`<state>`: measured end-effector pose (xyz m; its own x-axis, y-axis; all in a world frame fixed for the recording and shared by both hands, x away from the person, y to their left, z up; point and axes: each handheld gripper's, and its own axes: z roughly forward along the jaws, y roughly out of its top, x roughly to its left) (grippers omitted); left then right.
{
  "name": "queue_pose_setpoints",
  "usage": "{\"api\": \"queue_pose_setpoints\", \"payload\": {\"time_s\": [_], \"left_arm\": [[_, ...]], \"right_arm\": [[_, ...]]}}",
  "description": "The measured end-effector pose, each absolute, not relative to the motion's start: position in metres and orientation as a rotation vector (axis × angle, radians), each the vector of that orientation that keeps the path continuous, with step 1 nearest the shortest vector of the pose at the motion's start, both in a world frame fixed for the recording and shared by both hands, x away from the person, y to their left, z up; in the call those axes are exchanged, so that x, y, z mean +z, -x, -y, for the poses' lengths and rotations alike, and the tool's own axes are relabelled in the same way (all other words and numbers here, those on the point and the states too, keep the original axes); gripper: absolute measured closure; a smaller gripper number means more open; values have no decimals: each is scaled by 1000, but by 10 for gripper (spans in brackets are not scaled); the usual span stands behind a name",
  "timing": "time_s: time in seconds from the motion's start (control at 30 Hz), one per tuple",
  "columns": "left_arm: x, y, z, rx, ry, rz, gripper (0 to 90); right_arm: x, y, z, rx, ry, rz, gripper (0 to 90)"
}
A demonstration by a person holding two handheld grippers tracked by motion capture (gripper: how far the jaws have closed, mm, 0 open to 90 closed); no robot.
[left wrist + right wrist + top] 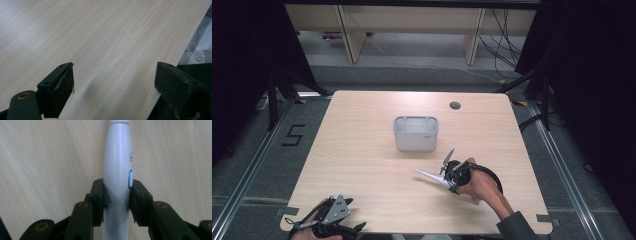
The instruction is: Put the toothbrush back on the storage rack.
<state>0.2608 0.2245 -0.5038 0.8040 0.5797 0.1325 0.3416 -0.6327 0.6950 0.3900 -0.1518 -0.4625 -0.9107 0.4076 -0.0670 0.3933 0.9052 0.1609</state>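
Right gripper (117, 195) is clamped on the white electric toothbrush (117, 170) at mid-handle, jaws pressing both sides w/ one pad right by the blue-ringed button; in the high view the brush (432, 176) lies low on the table (362, 150), right of centre, just near of the grey bin (415, 133). Left gripper (113, 82) sits parked at the near-left edge, jaws spread wide w/ nothing btwn them. To do the lift well, I'd keep the squeeze steady, raise straight up, keep the tip level so it doesn't swing, then bring it over the bin opening.

High view looks down from 6 o'clock onto the table (362, 165); 2 gripper views skim that tabletop closely.
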Motion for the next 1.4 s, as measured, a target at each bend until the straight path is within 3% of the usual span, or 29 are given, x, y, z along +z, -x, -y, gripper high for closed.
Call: {"api": "queue_pose_setpoints", "payload": {"time_s": [0.77, 1.4], "left_arm": [[-504, -261, -225, 455, -2308, -674, 157], [-505, -261, -224, 456, -2295, -687, 157]], "right_arm": [[-412, -394, 186, 964, -732, -2650, 666], [-402, -420, 193, 1245, -864, -2443, 666]]}}
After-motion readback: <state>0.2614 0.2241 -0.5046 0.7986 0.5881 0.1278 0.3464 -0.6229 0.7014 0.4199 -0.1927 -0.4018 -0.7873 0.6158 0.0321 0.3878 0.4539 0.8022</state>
